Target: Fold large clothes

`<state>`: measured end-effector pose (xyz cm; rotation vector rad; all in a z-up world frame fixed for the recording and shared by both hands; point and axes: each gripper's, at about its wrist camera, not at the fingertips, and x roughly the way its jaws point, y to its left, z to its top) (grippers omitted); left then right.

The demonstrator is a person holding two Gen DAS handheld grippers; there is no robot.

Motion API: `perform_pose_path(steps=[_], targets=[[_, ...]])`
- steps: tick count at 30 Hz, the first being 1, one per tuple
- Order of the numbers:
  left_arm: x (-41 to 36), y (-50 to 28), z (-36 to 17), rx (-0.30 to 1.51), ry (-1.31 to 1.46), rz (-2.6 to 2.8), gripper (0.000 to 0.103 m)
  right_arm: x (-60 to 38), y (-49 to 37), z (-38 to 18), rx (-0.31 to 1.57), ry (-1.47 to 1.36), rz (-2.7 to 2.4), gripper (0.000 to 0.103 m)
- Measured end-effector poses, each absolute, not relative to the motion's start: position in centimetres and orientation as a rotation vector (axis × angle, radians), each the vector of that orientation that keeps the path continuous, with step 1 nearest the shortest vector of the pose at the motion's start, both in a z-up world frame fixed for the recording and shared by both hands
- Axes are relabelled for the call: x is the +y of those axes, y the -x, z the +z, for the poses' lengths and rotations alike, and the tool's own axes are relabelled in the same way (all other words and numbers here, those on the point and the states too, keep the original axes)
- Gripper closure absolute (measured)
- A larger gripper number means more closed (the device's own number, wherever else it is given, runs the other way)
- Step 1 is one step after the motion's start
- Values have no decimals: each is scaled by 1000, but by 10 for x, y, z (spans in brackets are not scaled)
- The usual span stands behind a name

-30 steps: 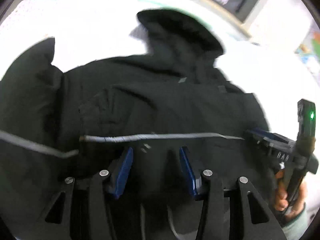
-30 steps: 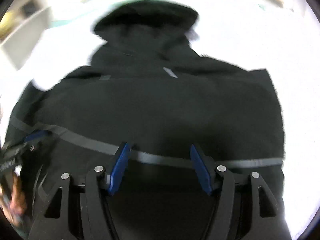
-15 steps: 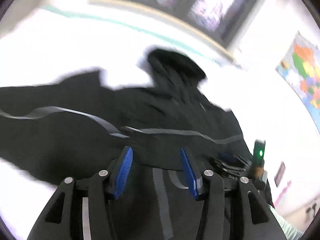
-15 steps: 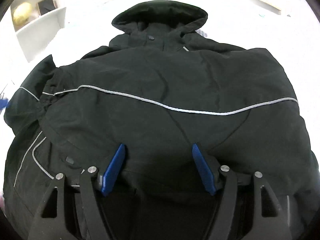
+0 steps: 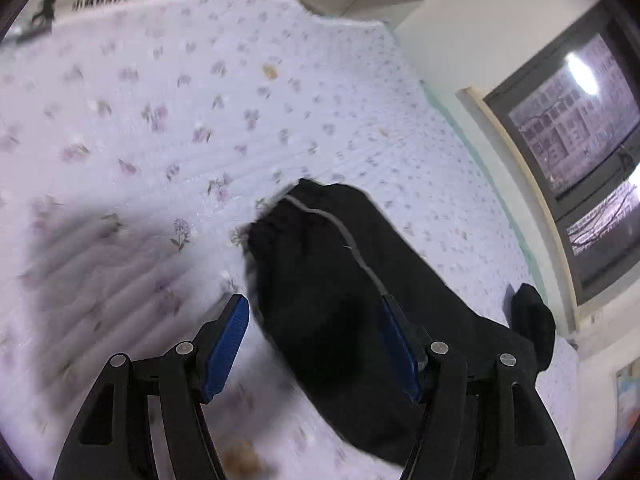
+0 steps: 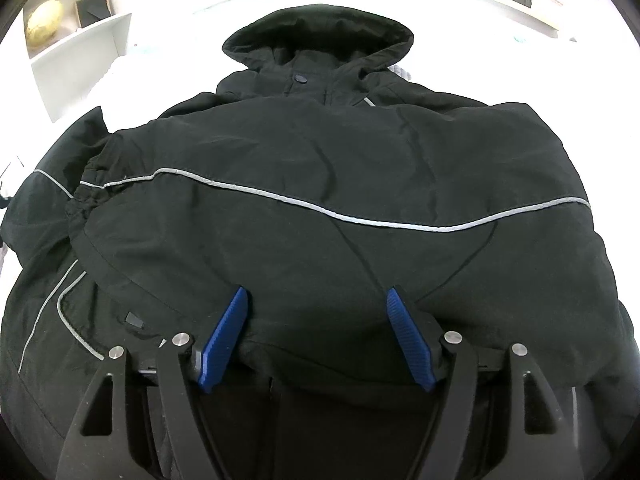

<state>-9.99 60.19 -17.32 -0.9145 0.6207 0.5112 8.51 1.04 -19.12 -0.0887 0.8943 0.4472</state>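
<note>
The black jacket [image 6: 320, 184] is lying spread on the flowered bedspread [image 5: 168, 112], hood [image 6: 316, 36] toward the window, and one sleeve is already lying across the chest with its grey piping [image 6: 328, 208] running side to side. The right gripper [image 6: 318, 336] is hovering at the lower body, jaws standing wide, nothing pinched between the blue pads [image 6: 224, 340].

Over on the other side, the left gripper [image 5: 316, 344] is lining up on the outstretched sleeve [image 5: 320, 272], jaws equally wide, the dark cloth sitting between them but not clamped; the picture is blurring here.

To do this well, I'd say it is wanting a bite near the cuff [image 5: 280, 216], through both layers, then a flat carry across the chest while the right one is pinning the body so nothing drags.
</note>
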Motion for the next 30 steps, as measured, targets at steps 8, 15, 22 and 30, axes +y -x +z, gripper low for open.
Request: perform_pose_path(steps=[8,15,22,30], targets=[[593,70,-185,596,844,508,82,10,-86,-191,893,95,446,28],[564,131,-145,421,756,793,86,10,-86,-191,893,97,449,28],[542,134,-145,457,743,709,87,10,-86,-191,893,96,451,28],[395,109,-16,359,473,439,87,9,-84,-183,906,108,429,27]])
